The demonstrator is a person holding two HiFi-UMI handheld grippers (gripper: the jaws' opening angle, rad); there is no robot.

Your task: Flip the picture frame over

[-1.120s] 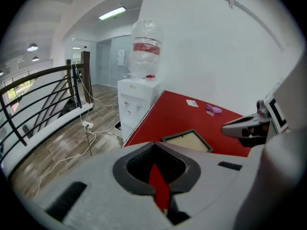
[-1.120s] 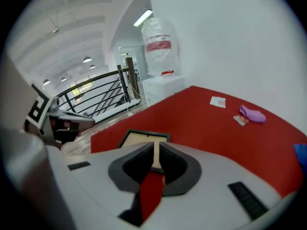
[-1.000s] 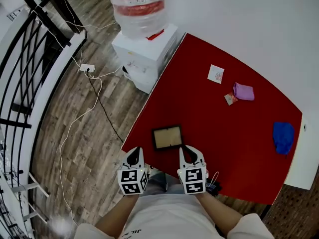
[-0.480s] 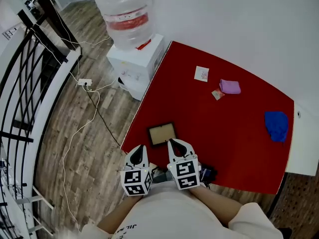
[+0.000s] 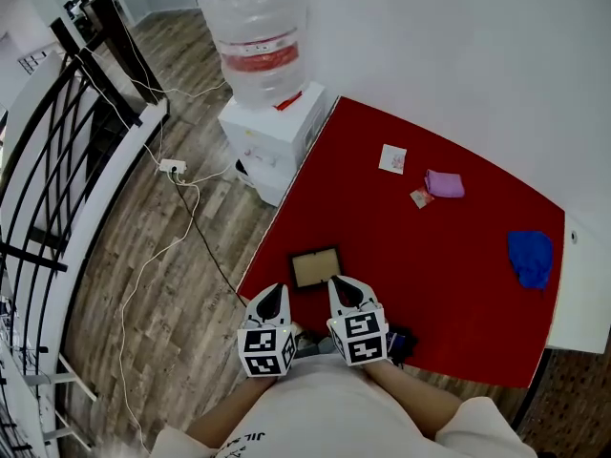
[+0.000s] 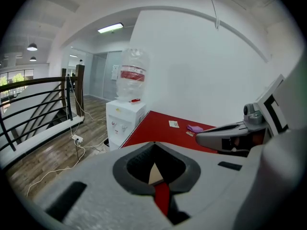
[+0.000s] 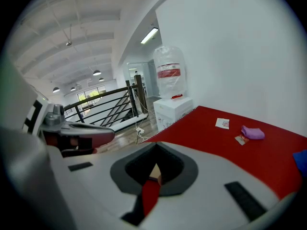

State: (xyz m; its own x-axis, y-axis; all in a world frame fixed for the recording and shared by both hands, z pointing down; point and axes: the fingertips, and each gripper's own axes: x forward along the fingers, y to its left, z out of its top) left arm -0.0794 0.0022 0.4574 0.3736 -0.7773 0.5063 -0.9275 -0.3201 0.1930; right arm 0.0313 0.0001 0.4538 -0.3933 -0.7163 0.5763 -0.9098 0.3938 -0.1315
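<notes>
Both claws are pinched fully closed, with nothing caught in either. The left gripper (image 5: 275, 292) and right gripper (image 5: 340, 284) hover side by side over the near edge of the red table (image 5: 449, 256). The picture frame (image 5: 315, 267) lies flat there, at one o'clock from the left tip and eleven o'clock from the right. Neither claw grips it.
</notes>
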